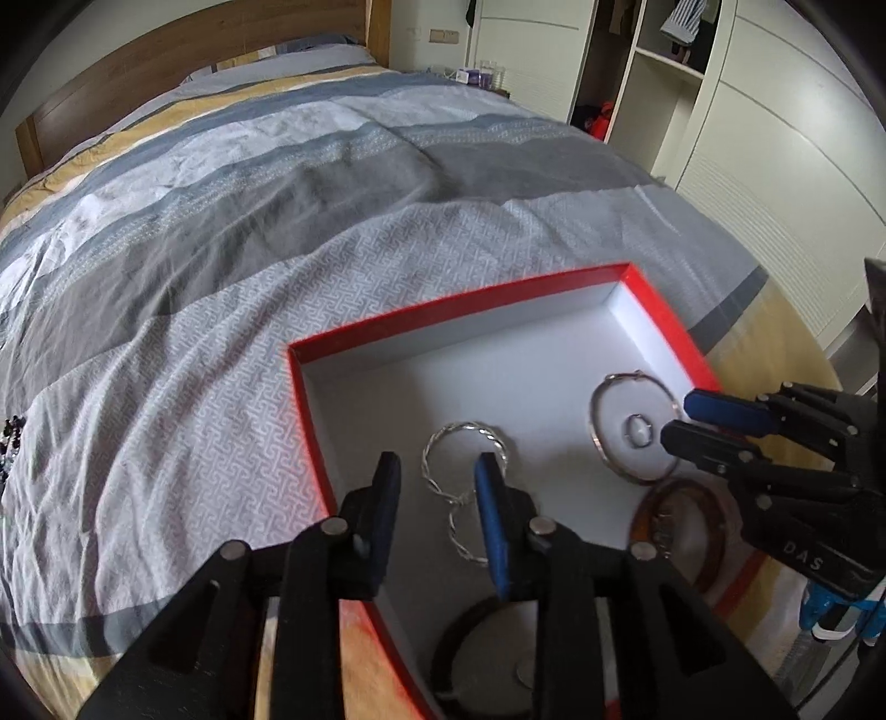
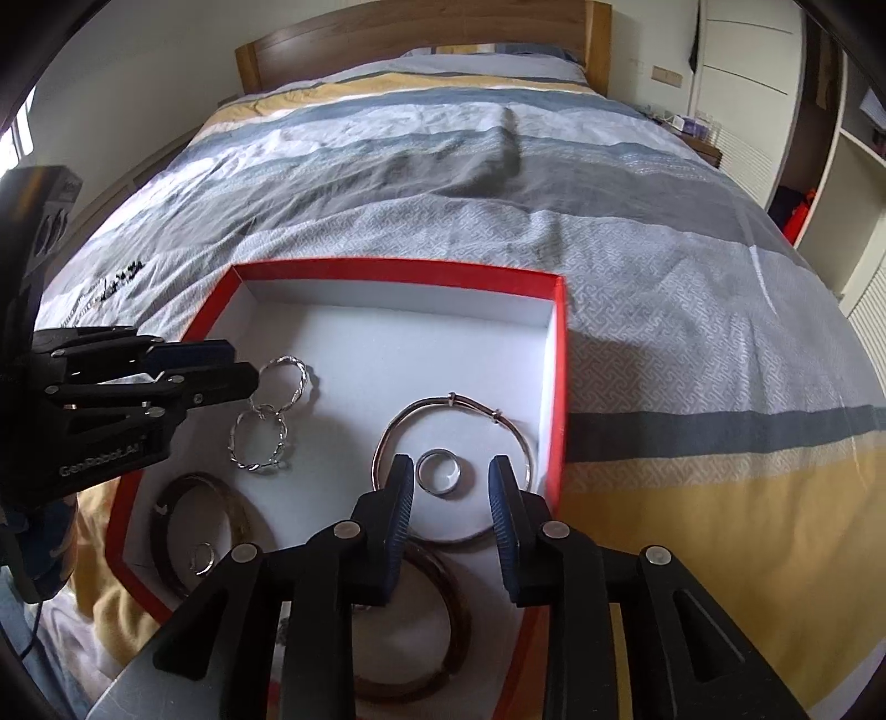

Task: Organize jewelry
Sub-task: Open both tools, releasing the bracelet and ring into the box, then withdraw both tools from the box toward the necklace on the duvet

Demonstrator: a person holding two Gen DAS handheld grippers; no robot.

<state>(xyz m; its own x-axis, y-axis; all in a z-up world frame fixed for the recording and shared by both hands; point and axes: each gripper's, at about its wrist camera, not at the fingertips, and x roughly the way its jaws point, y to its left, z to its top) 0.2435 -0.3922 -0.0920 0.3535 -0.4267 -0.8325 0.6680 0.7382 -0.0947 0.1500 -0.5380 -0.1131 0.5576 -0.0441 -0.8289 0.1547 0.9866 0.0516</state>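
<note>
A red box [image 1: 459, 310] with a white inside lies on the bed; it also shows in the right wrist view [image 2: 398, 271]. In it lie two linked twisted silver bangles [image 2: 277, 410], a thin silver bangle [image 2: 443, 410] with a small silver ring [image 2: 439, 471] inside it, and two dark brown bangles [image 2: 177, 498], one with a small ring [image 2: 204, 556] inside it. My left gripper [image 1: 437, 471] is open and empty over the twisted bangles [image 1: 465, 459]. My right gripper [image 2: 451, 471] is open and empty, just above the small silver ring.
The striped duvet [image 1: 277, 221] covers the bed around the box. A dark beaded string [image 2: 119, 279] lies on the duvet left of the box. White wardrobes [image 1: 775, 138] stand to the right. A wooden headboard [image 2: 421, 44] is at the far end.
</note>
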